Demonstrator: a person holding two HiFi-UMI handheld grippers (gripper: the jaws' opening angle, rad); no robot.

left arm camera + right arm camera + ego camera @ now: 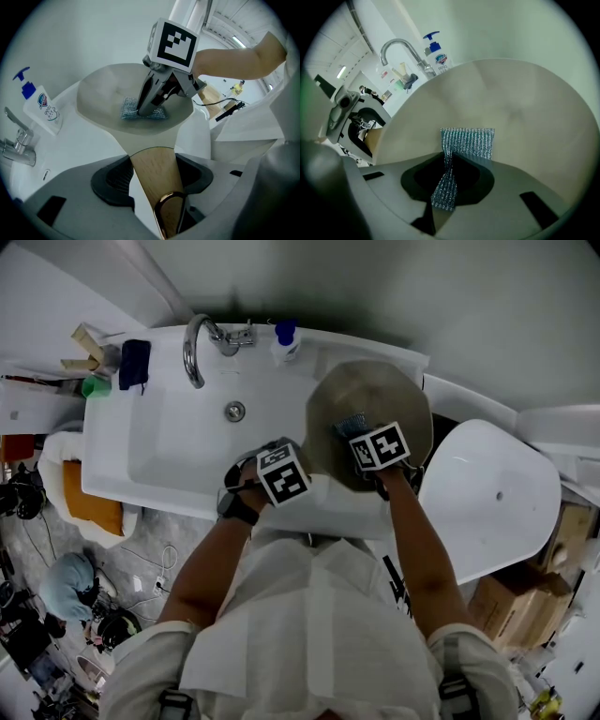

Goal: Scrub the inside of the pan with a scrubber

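Observation:
A round beige pan (pixel 370 399) rests at the right end of the white sink (pixel 169 442). Its wooden handle (pixel 154 176) runs between the jaws of my left gripper (pixel 152 180), which is shut on it; a copper hanging loop (pixel 168 206) ends the handle. Over the pan's inside (pixel 515 103), my right gripper (pixel 447 183) is shut on a silvery-blue mesh scrubber (pixel 466 143). The free part of the scrubber (pixel 143 111) lies flat on the pan's floor under the right gripper (pixel 149 105). In the head view the scrubber (pixel 351 425) shows just beyond the right gripper (pixel 356 435).
A chrome faucet (pixel 195 348) and a soap pump bottle (pixel 284 341) stand at the sink's back edge, close to the pan. The drain (pixel 234 411) lies mid-basin. A dark cloth (pixel 134 362) and green cup (pixel 96 385) sit far left. A white curved lid (pixel 487 493) lies right.

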